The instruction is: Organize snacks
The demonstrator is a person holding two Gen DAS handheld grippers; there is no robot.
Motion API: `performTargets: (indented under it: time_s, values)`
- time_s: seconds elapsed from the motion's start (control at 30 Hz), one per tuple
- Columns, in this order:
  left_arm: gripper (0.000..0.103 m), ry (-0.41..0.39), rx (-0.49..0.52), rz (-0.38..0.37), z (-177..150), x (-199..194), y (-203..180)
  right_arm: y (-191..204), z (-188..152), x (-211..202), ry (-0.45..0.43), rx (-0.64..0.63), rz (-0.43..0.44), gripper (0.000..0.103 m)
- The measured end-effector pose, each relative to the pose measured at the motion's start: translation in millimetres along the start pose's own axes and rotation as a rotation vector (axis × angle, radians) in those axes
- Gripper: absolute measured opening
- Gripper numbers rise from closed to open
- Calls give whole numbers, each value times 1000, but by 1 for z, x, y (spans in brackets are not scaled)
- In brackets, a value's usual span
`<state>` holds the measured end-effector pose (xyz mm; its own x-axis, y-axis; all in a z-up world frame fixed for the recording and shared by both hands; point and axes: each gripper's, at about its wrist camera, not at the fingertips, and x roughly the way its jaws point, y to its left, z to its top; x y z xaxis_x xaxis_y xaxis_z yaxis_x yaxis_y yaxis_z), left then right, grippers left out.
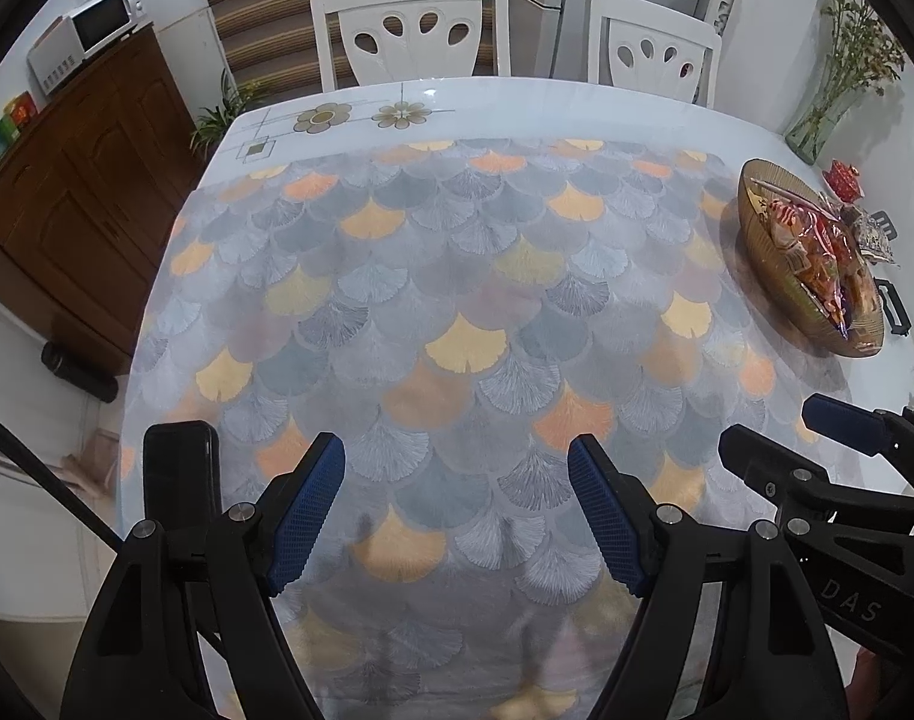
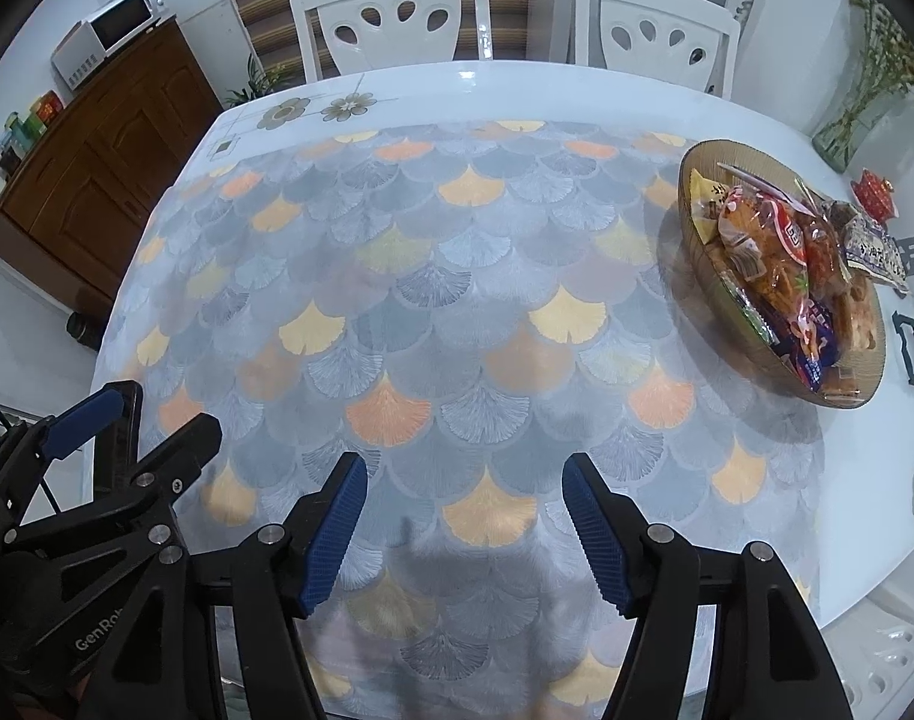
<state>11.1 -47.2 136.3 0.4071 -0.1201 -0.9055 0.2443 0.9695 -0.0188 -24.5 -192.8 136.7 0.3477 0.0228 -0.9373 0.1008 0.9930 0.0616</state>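
Table (image 2: 517, 84): white glossy top, flower motifs at the far edge, most of it covered by a cloth.
Cloth (image 2: 457, 312): fan-leaf pattern in grey, orange and yellow; bare under both tools.
Left gripper (image 1: 457, 510): black frame, blue ribbed pads, pointing steeply down at the cloth; jaws standing wide apart, nothing between them.
Right gripper (image 2: 463, 522): same make, just beside the left one, also tilted down; jaws parted with only cloth showing in the gap, nothing gripped.
Snacks (image 2: 787, 264): heap of wrapped packets, mostly red and orange, some blue, all piled in the bowl.
Bowl (image 2: 697, 180): ribbed amber glass, on the table's right side, well apart from both grippers.
Loose packet (image 2: 877, 252): pale wrapper with print, hanging over the bowl's far rim.
Chairs (image 2: 390, 18): two, white, pushed in at the far side.
Cabinet (image 2: 108, 180): brown wood, left of the table, white microwave (image 2: 114, 30) on top.
Vase (image 2: 847, 120): clear glass with green stems, far right corner.
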Motion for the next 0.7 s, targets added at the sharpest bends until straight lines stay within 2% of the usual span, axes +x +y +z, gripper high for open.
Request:
performTargets:
  time_s: [0.7]
  values:
    - [76, 18, -3, -7, -1, 4, 1, 1, 0, 4, 9, 7, 4, 65]
